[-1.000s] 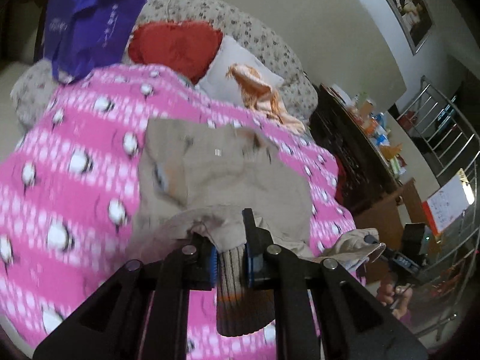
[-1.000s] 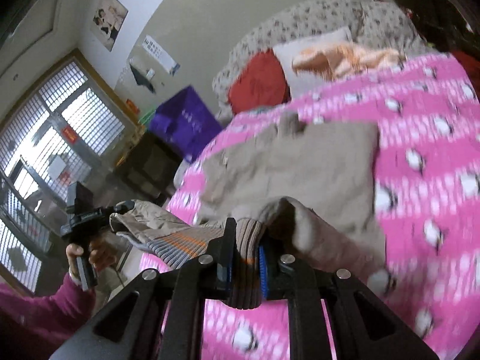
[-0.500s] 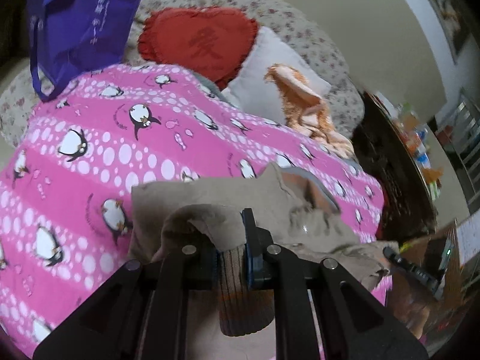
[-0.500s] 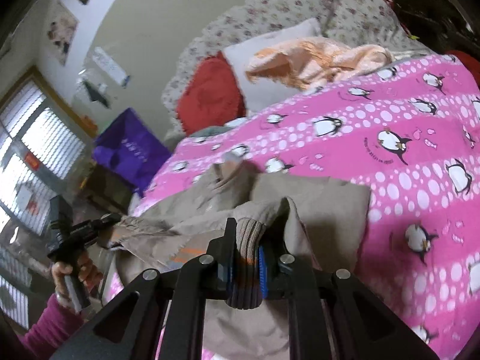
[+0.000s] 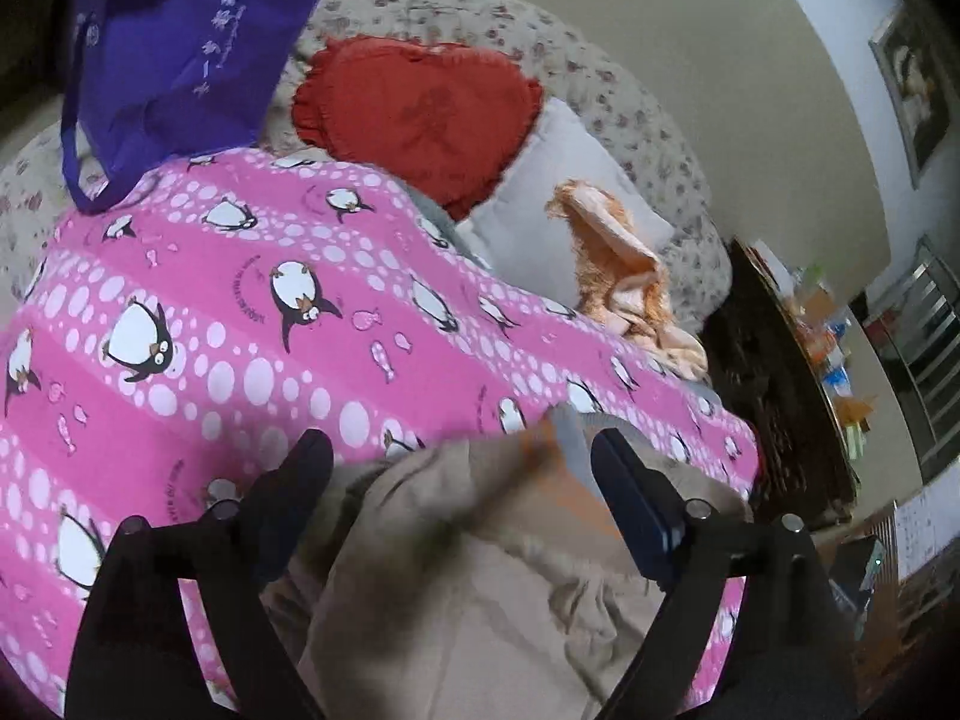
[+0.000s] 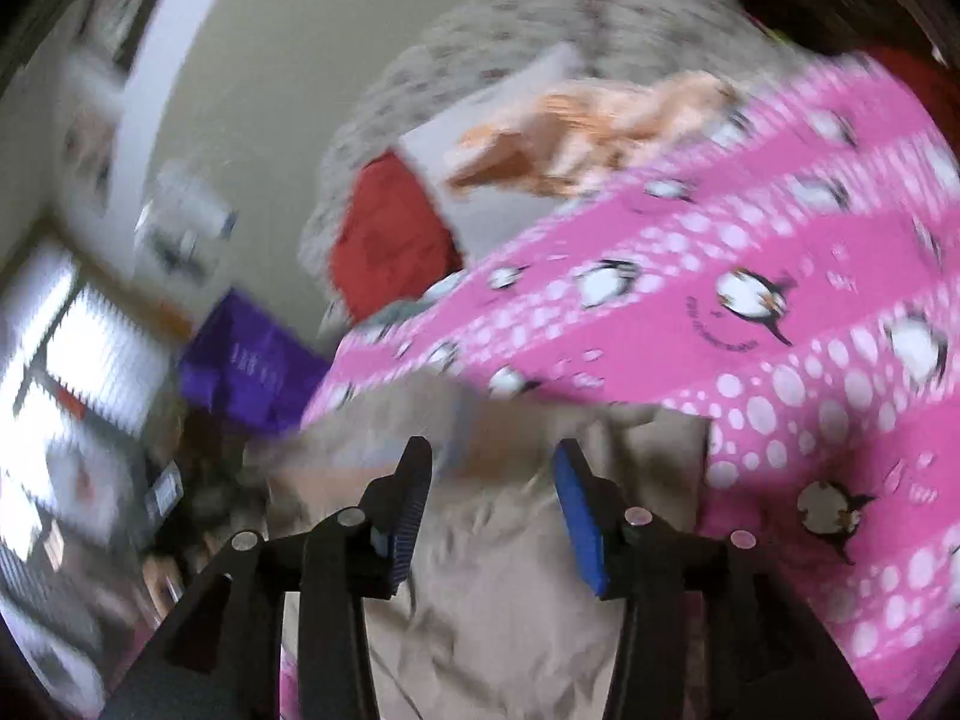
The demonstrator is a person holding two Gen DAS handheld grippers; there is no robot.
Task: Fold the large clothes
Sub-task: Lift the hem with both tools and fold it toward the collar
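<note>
A beige jacket [image 5: 480, 588] with an orange and grey lining lies folded on the pink penguin bedspread [image 5: 240, 312]. My left gripper [image 5: 462, 462] is open just above it, with its fingers astride the jacket's top edge and nothing between them. In the blurred right wrist view the same jacket [image 6: 498, 600] lies under my right gripper [image 6: 492, 468], which is also open and empty. The bedspread [image 6: 750, 324] stretches off to the right there.
A red heart cushion [image 5: 420, 114], a white pillow [image 5: 552, 198] and an orange blanket [image 5: 624, 282] lie at the head of the bed. A purple bag [image 5: 174, 54] hangs at the far left. A dark cabinet [image 5: 780, 396] with clutter stands to the right.
Both grippers carried the jacket's hem up over its body toward the head of the bed, then opened and let go. The jacket now lies folded beneath them.
</note>
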